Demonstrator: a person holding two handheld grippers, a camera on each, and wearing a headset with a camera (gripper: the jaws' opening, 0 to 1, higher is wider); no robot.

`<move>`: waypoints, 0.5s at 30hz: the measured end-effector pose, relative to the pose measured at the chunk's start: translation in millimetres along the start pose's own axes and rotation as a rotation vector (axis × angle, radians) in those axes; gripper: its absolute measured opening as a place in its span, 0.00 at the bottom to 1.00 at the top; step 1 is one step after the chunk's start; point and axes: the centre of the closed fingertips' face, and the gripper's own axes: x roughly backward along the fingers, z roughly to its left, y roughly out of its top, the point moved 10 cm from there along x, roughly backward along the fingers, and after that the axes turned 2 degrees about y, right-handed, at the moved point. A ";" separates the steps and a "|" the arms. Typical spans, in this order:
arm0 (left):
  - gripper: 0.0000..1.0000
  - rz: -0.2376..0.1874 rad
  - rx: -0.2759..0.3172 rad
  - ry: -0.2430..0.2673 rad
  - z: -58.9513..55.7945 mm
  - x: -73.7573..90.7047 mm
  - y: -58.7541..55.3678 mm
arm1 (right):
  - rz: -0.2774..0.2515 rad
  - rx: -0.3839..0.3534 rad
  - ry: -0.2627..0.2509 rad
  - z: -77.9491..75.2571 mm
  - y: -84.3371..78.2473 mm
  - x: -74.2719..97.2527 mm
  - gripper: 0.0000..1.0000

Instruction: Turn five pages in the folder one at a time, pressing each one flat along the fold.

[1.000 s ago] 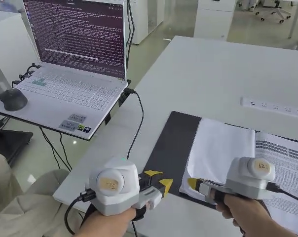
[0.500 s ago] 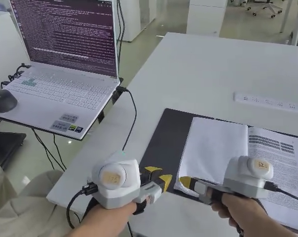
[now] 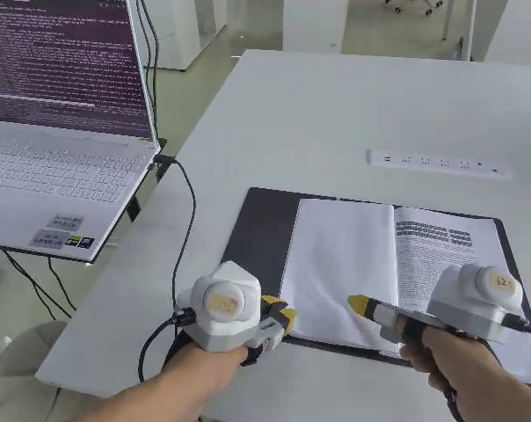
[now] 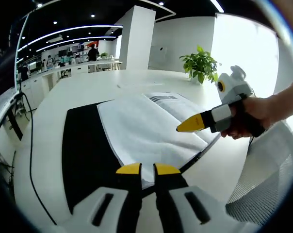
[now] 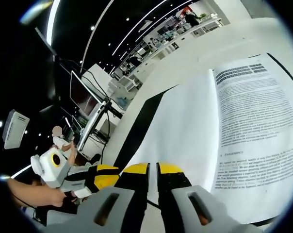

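The folder lies open on the white table, its black cover (image 3: 258,236) at the left. A blank white page (image 3: 340,264) lies turned over to the left, and a printed page (image 3: 446,259) lies to its right. My left gripper (image 3: 280,315) is at the folder's near left corner, jaws together, with its tips (image 4: 147,170) at the blank page's (image 4: 146,131) near edge. I cannot tell whether they pinch the paper. My right gripper (image 3: 357,303) hovers low over the near part of the blank page, jaws together, with its tips (image 5: 152,169) above the white sheet (image 5: 185,126).
An open laptop (image 3: 63,132) stands at the left on a separate stand, and its black cable (image 3: 185,224) hangs past the table's left edge. A white power strip (image 3: 441,163) lies beyond the folder. The table's near edge runs just under both grippers.
The camera has swung right. The white page, raised a second ago, now lies flat. My right gripper has shifted from the page's near left corner toward its middle.
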 end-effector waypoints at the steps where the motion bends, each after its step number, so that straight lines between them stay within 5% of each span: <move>1: 0.07 0.013 -0.002 -0.002 0.4 -3.5 -1.7 | -0.014 -0.012 -0.004 -3.7 3.5 1.3 0.04; 10: 0.00 0.087 -0.033 0.031 3.3 -17.6 -22.4 | -0.050 -0.100 -0.025 -29.1 23.5 0.3 0.00; 11: 0.00 0.055 -0.034 0.029 2.0 -15.6 -20.0 | -0.050 -0.107 -0.026 -30.9 25.3 -0.1 0.00; 15: 0.00 0.049 -0.041 0.045 0.6 -14.7 -23.4 | -0.051 -0.109 -0.024 -30.7 30.3 -2.5 0.00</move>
